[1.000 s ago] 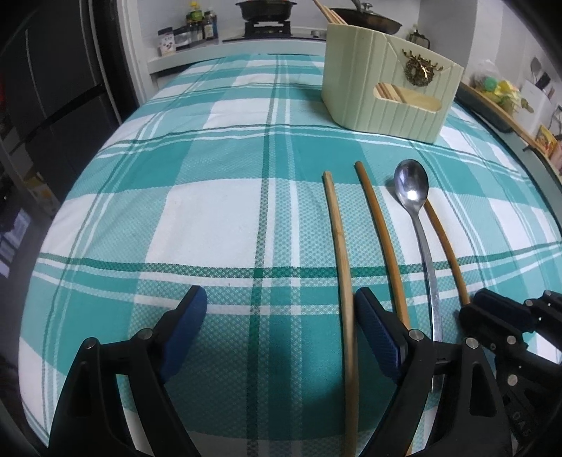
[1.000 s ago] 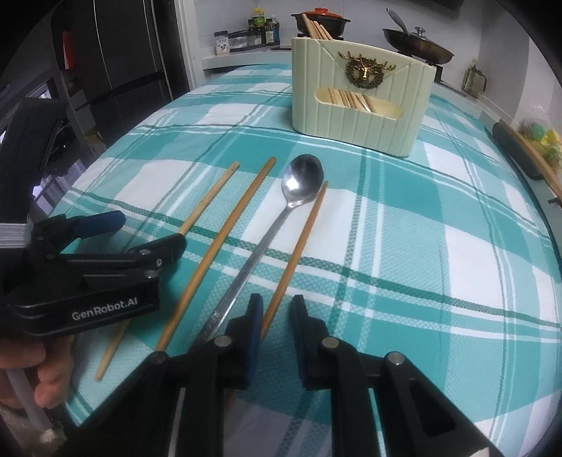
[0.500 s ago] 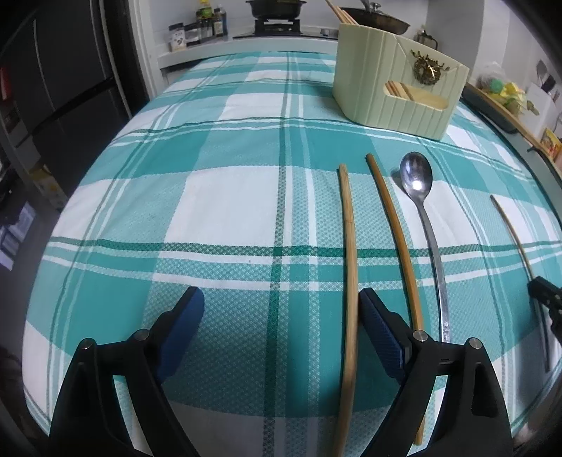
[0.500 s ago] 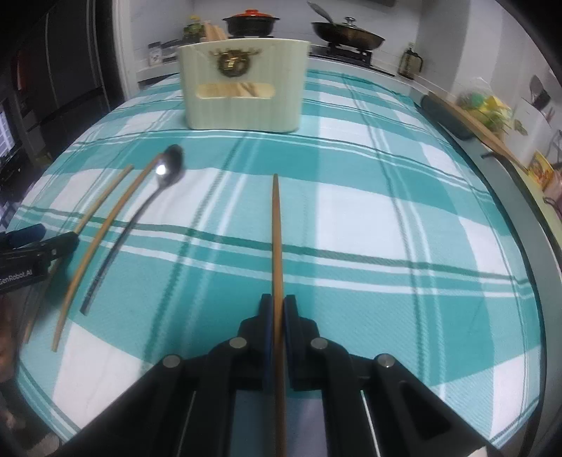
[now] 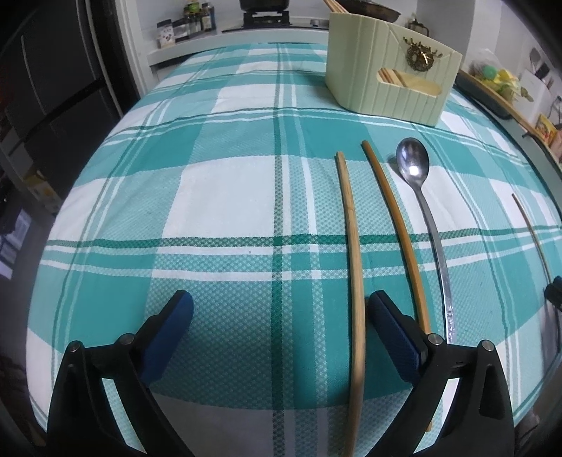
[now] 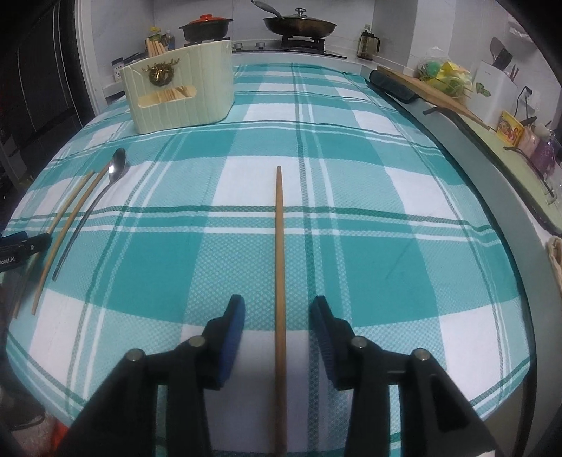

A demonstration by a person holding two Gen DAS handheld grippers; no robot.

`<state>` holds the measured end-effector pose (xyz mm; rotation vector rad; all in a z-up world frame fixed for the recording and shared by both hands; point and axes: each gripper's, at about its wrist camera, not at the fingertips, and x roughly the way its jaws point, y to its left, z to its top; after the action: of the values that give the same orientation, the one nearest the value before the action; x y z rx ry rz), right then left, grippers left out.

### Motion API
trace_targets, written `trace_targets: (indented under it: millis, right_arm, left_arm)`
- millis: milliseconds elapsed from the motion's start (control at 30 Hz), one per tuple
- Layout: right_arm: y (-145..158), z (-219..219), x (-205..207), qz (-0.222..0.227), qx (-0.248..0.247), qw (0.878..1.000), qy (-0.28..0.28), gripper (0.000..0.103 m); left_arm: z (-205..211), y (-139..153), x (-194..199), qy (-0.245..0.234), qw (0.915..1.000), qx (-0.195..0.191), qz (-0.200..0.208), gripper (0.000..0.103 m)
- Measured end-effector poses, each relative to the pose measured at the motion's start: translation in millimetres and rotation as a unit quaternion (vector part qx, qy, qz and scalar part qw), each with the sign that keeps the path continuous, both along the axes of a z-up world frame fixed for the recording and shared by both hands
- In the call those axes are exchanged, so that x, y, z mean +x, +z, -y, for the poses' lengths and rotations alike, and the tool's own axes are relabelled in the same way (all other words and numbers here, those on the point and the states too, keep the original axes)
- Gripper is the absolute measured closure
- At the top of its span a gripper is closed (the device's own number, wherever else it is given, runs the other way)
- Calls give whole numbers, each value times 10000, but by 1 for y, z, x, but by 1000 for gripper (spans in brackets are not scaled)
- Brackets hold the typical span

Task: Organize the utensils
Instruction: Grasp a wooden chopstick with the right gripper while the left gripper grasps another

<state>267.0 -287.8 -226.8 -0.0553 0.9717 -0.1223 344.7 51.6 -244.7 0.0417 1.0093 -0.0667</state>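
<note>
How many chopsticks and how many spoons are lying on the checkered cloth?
Chopsticks: 3, one, a second and a third lying apart between the open right gripper's fingers.
Spoons: 1.
Total: 4.

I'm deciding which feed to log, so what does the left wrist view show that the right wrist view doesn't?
Only the left wrist view shows the left tool with its fingers wide open around the near end of a chopstick.

Only the right wrist view shows the right tool from behind, open around a separate chopstick, plus the lidded pan and red-lidded pot.

Both show the spoon, the cream utensil holder and the plaid tablecloth.
</note>
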Motion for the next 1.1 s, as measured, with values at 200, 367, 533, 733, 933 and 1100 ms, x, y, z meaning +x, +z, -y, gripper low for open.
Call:
trace_targets:
  millis: [200,367,533,733,933,1100]
  right_arm:
    - [-3,-1,3,0,13,10000,52,61]
    - [-3,3,7,12,66,9999,112,60]
    - [-4,3,6,64,32,9999,98,60]
    - [-5,3,6,62,50,9999,98,59]
    - [-4,6,8,6,131,9998,133,58]
    - [0,15,21,-369,335,9981,366,58]
  left_arm:
    - [-1,-1,1,-34,10000,8,15,1]
    - [-2,-2,-1,-100,9999,-18,93,1]
    - [-2,-2,-2,-107,9998,-34,155,1]
    - [-2,-2,-2,-108,9998,-40,174,1]
    - [-2,0,6,-343,9994,10,-78,0]
    - [3,4,22,-679,9966,168,-441,1]
